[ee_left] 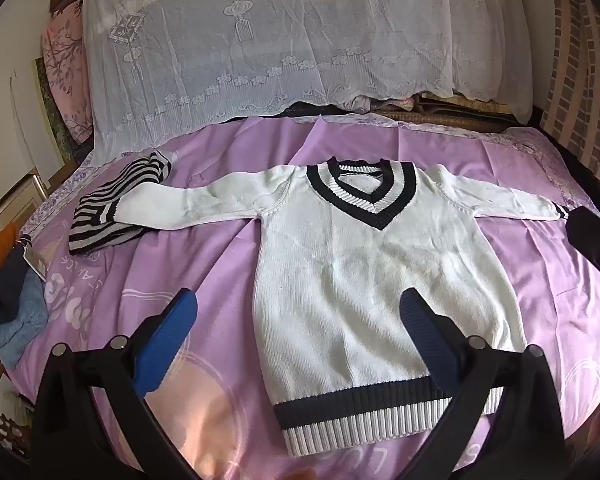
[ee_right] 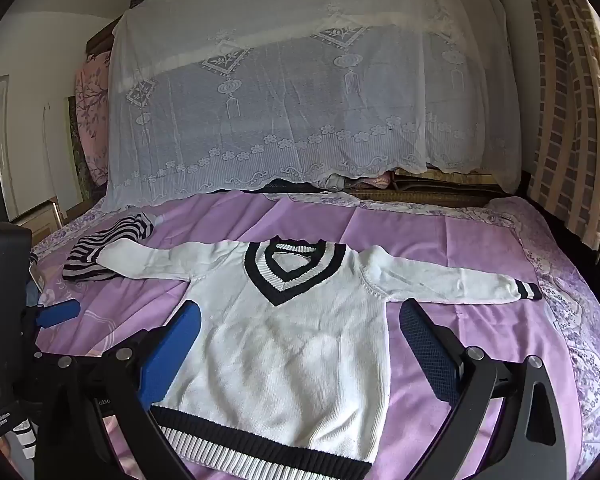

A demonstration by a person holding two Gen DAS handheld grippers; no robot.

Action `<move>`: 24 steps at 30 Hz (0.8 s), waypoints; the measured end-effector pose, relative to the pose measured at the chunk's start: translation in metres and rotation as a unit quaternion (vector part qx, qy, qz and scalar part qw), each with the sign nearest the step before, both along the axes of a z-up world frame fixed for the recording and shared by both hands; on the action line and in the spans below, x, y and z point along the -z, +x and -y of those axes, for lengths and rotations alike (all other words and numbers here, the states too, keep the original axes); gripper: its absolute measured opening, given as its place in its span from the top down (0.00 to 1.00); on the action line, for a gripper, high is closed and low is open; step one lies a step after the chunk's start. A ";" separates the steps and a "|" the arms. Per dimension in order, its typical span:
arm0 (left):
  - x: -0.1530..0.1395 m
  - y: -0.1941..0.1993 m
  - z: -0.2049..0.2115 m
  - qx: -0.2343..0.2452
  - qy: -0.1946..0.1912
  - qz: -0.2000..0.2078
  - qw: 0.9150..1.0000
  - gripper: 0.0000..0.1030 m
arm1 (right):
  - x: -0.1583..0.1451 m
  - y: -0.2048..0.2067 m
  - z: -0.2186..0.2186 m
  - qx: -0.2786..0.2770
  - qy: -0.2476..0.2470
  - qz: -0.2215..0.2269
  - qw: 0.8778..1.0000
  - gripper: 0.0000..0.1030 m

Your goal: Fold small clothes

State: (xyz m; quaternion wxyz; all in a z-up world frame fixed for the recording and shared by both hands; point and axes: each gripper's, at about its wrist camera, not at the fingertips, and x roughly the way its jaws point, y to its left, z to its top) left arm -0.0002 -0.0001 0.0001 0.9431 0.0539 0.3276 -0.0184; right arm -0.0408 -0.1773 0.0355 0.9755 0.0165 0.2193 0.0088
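Both grippers, left gripper (ee_left: 298,308) and right gripper (ee_right: 300,320), fingers spread, empty | risk: sweater (ee_left: 340,280) cuff overlaps striped garment (ee_left: 112,204), you may drag it | bed (ee_left: 540,280) sheet bunches

Each gripper has black angled arms carrying round silver screws at the joints. The left gripper (ee_left: 298,308) ends in two ribbed blue fingers (ee_left: 168,344). The right gripper (ee_right: 300,320) has the same blue fingers (ee_right: 172,354), one with a meshed face, and small white lettering on its black frame.
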 end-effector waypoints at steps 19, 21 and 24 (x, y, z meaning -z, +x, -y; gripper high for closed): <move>0.000 0.000 0.000 0.001 -0.001 -0.004 1.000 0.04 | -0.001 0.000 0.000 0.000 -0.003 0.000 1.000 0.03; 0.000 0.000 0.000 0.001 -0.002 -0.005 1.000 0.04 | -0.001 0.000 0.000 0.000 -0.003 0.000 1.000 0.03; 0.001 0.001 0.000 0.002 -0.001 -0.005 1.000 0.04 | -0.001 0.000 0.000 0.000 -0.003 0.000 1.000 0.03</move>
